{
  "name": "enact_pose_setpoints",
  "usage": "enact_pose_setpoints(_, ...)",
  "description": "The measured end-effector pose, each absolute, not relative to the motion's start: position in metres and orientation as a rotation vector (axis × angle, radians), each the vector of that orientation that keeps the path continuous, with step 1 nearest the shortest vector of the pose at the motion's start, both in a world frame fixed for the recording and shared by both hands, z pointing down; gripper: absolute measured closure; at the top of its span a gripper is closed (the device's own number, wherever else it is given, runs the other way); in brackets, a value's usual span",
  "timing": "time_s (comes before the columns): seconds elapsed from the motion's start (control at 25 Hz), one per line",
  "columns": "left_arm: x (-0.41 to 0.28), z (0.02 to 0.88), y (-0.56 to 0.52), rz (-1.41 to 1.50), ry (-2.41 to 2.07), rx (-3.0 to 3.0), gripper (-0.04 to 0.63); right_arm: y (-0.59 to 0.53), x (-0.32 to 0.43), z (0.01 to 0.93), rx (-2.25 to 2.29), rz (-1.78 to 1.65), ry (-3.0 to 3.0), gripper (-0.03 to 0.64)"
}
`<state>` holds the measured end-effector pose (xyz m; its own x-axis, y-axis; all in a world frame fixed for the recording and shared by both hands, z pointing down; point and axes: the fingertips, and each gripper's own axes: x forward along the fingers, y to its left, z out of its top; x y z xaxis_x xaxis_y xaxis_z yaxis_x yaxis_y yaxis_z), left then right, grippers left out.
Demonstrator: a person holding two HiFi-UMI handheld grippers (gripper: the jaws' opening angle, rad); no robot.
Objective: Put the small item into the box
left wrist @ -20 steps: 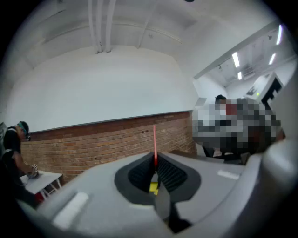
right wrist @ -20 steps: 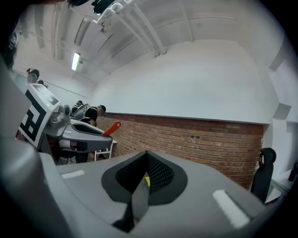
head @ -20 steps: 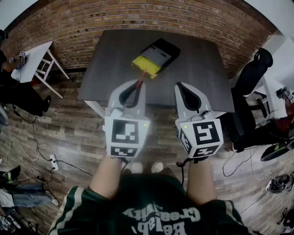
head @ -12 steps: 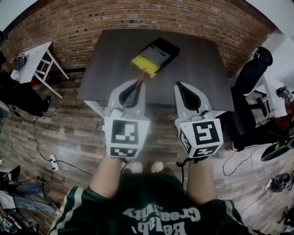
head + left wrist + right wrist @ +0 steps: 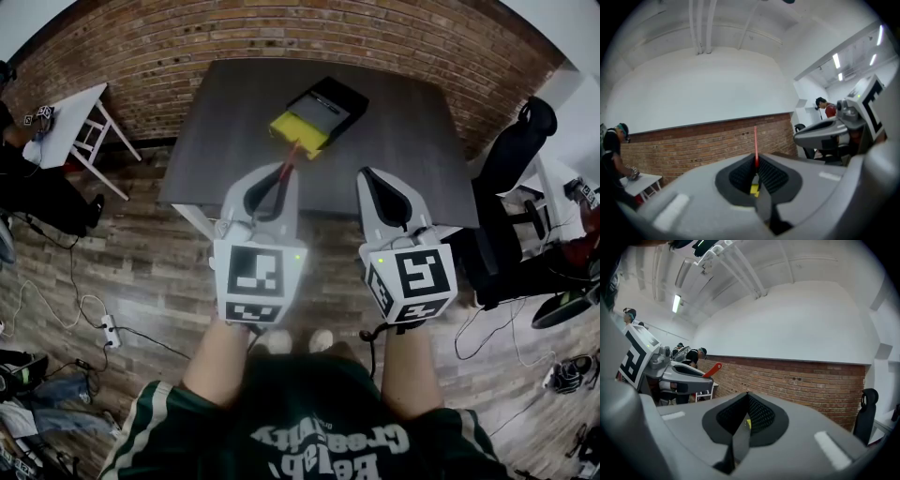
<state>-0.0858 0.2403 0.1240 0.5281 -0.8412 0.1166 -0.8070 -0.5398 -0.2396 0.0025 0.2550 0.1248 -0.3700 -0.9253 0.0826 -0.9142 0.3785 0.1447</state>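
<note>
A black box with a yellow flap lies open on the far middle of the dark table. My left gripper hovers at the table's near edge, shut on a thin red strip that sticks out forward toward the box. That red strip stands up between the closed jaws in the left gripper view. My right gripper hangs beside it, to the right, with its jaws shut and nothing in them. In the right gripper view the left gripper shows with the red strip at its tip.
A small white table stands at the left, with a person beside it. A black office chair is at the right. Cables and a power strip lie on the wooden floor. A brick wall runs behind the table.
</note>
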Motion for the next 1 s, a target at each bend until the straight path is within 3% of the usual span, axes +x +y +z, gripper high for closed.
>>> enact_pose_setpoints(1.0,-0.142,0.120,0.259,-0.295,1.367,-2.608,0.581,0.275,-0.050,0.128,1.701,-0.132,-2.453,0.611)
